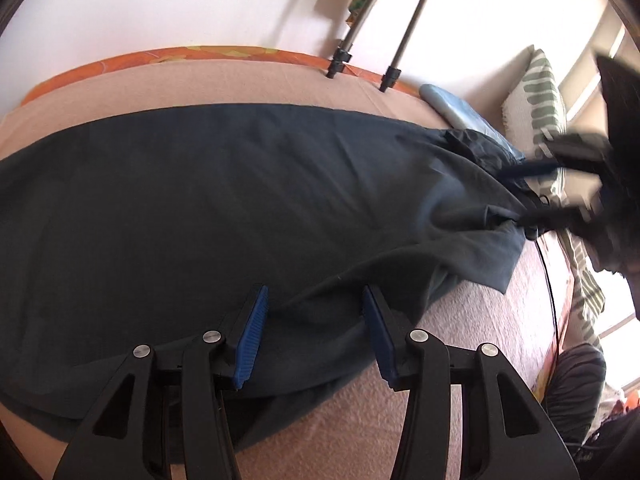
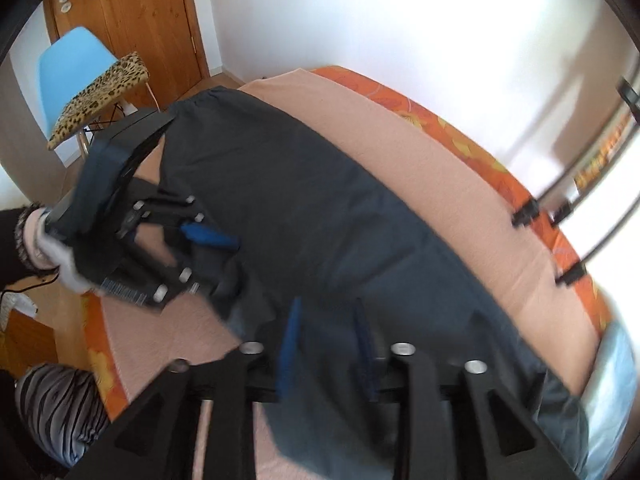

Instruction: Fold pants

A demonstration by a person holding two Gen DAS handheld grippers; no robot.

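Pants (image 1: 192, 208) lie spread across bed (image 1: 200, 80).

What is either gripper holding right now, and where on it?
Nothing. The left gripper and right gripper both stand open above the dark pants, pads apart, no fabric pinched.

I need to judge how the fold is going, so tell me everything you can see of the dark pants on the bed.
The pants are dark navy, of soft, matte cloth, and lie spread lengthwise along the bed on its peach cover. Most of the cloth lies flat with shallow creases. An elastic-looking gathered edge shows at the end near the door. One end is bunched and rumpled near the right gripper. The near edge lies doubled over between the open jaws of the left gripper, whose pads do not press it.
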